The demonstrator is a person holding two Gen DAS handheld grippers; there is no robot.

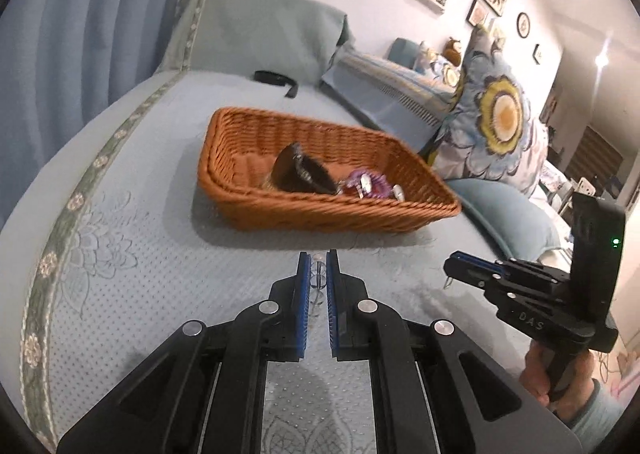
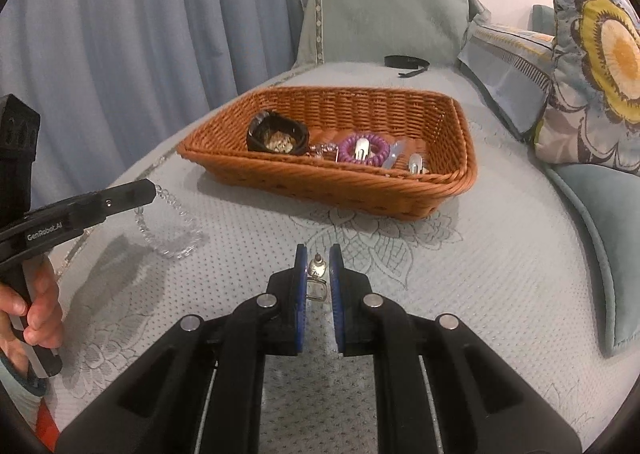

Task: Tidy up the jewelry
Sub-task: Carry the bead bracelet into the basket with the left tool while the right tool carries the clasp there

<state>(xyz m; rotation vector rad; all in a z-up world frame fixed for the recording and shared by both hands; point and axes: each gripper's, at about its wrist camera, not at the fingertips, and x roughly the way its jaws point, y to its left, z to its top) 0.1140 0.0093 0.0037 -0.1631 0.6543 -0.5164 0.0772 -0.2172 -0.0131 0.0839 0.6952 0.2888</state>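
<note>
A woven orange-brown wicker basket [image 2: 452, 174], rectangular with sloped ribbed walls, sits on a pale blue-grey bedspread [image 2: 460, 294] quilted with raised dots and stitched flower outlines. Inside the basket lie a dark round band [image 2: 280, 134] around something gold-toned, a purple coiled hair tie [image 2: 382, 156] and shiny metal clips [image 2: 416, 164]. The left gripper [image 1: 318, 266] is held low over the bedspread on the near side of the basket, its blue ribbed fingers [image 1: 304, 286] clenched on a clear beaded bracelet [image 2: 176, 230]; in the right wrist view this chain of glassy round links hangs from the tip in a loop and trails onto the bedspread, well apart from the basket. The right gripper [image 2: 318, 266] points toward the basket, its fingers [image 2: 300, 286] pinching a small silver earring [image 2: 318, 268] with a rounded top and a squarish wire hoop below. A bare hand [image 2: 36, 314] wraps the left gripper's black handle. A black strap [image 2: 406, 63] lies farther up the bed, a floral cushion [image 2: 600, 66] leans at the right, and pleated blue curtains [image 2: 140, 34] hang behind.
</note>
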